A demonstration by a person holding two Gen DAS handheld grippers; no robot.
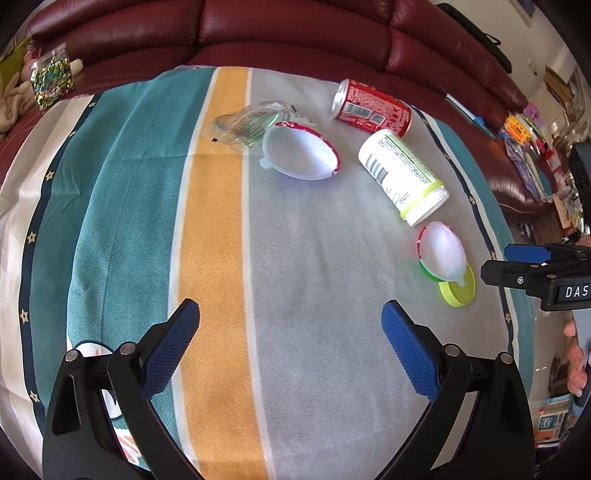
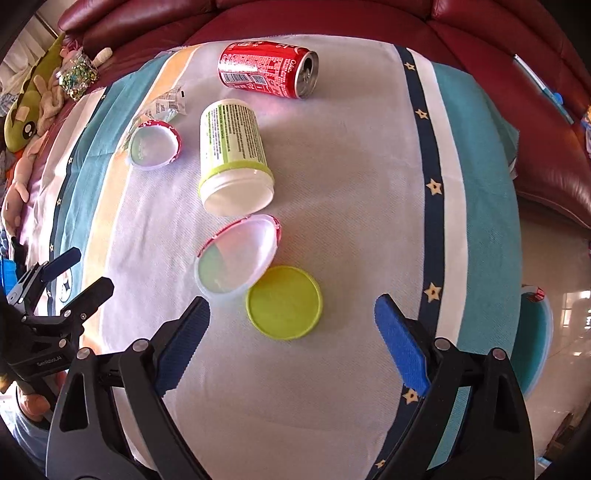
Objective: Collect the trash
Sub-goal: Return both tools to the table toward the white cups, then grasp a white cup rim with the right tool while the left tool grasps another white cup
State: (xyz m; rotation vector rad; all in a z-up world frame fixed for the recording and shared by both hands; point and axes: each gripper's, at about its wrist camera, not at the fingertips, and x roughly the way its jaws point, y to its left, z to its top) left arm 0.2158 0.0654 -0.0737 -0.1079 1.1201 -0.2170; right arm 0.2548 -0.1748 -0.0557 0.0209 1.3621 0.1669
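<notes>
Trash lies on a striped cloth [image 1: 295,295]. A red soda can [image 1: 371,106] [image 2: 267,70] lies on its side at the far end. A white jar with a green label [image 1: 402,175] [image 2: 232,151] lies open beside it. One white plastic cup [image 1: 301,151] [image 2: 155,146] lies by a crumpled clear wrapper [image 1: 243,123] [image 2: 166,103]. A second cup [image 1: 441,253] [image 2: 236,254] leans on a lime-green lid [image 1: 458,290] [image 2: 284,302]. My left gripper [image 1: 290,338] [image 2: 74,273] is open and empty above bare cloth. My right gripper [image 2: 291,328] is open just before the lid; it shows at the left view's right edge [image 1: 517,264].
A dark red leather sofa [image 1: 295,33] curves behind the cloth. A jar of glitter [image 1: 51,83] and plush toys [image 2: 26,110] sit at the left. Books and clutter [image 1: 532,147] lie at the right. A blue tub [image 2: 535,339] stands on the floor at right.
</notes>
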